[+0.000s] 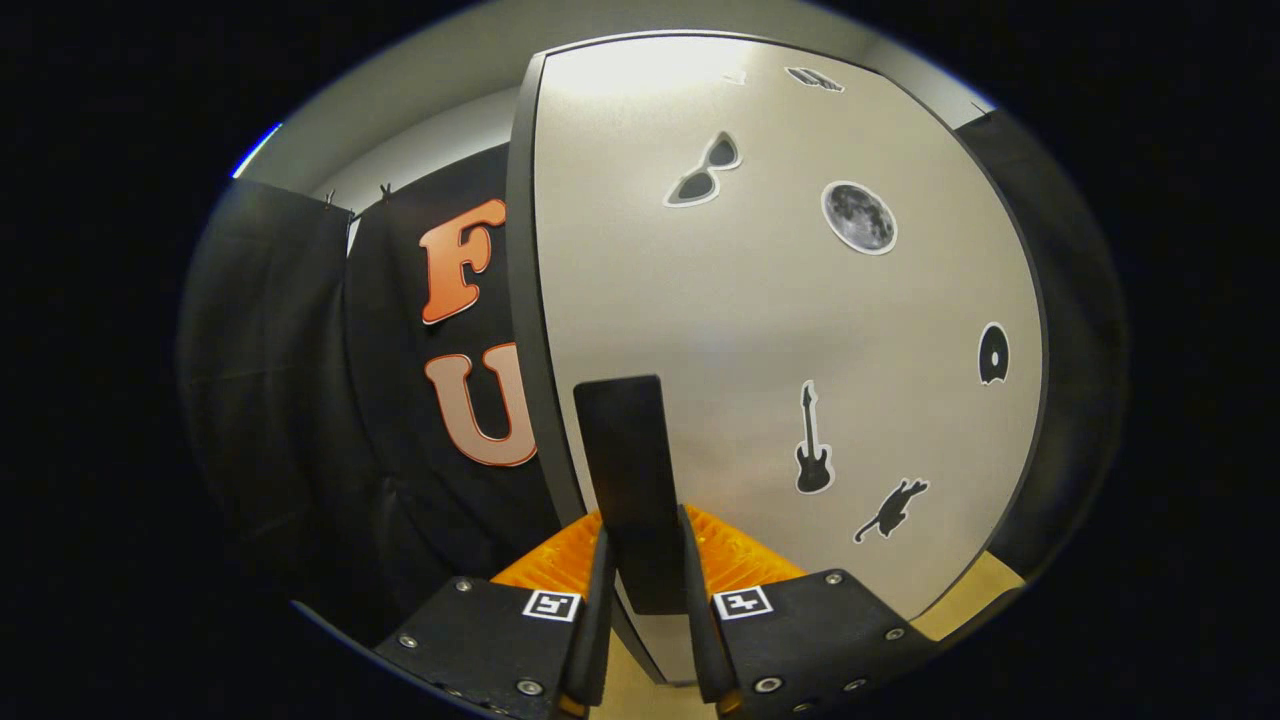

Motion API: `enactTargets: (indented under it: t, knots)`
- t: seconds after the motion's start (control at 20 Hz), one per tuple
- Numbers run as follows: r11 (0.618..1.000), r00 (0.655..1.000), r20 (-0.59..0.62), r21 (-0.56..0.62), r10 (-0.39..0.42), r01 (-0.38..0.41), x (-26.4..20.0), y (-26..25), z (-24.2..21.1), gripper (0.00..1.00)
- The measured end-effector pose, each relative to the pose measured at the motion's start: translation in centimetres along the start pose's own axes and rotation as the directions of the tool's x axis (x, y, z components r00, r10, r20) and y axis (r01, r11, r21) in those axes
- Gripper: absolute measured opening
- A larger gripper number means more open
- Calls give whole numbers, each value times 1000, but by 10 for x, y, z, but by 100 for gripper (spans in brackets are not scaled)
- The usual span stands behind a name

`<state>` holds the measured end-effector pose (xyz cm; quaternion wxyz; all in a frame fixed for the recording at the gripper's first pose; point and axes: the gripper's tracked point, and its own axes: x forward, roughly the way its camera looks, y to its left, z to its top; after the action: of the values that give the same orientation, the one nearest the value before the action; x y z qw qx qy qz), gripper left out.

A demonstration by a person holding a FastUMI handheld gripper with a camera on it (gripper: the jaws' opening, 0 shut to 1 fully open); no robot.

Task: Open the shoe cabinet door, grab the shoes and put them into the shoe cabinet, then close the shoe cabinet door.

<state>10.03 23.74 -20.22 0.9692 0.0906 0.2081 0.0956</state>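
The shoe cabinet door (760, 330) is a pale grey panel with a dark rim and several small dark stickers on it, and it stands very close in front of me. A flat dark handle (625, 450) sticks out from the panel near its left edge (522, 300). My gripper (645, 565) is shut on this handle, one finger pressing each side of its lower part. The handle's upper part rises beyond the fingertips. I cannot tell how far the door is swung.
Black booth cloth (330, 420) hangs to the left, past the door's edge. A tan surface (975, 595) shows below the door's lower right corner. The pale ceiling (440, 110) is above.
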Motion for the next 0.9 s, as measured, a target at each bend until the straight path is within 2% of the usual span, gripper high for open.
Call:
enactTargets:
  t: [0.2, 0.5, 0.7, 0.9]
  knots:
    - [1000, 1000, -16, 12, 12, -12, -10, 1, -1, 21]
    - [996, 996, -12, -16, 86, -86, -53, -4, -3, 19]
    - [990, 989, -34, 6, 142, -142, -89, -11, -5, 19]
    - [987, 986, -43, 2, 161, -161, -128, -29, -6, 19]
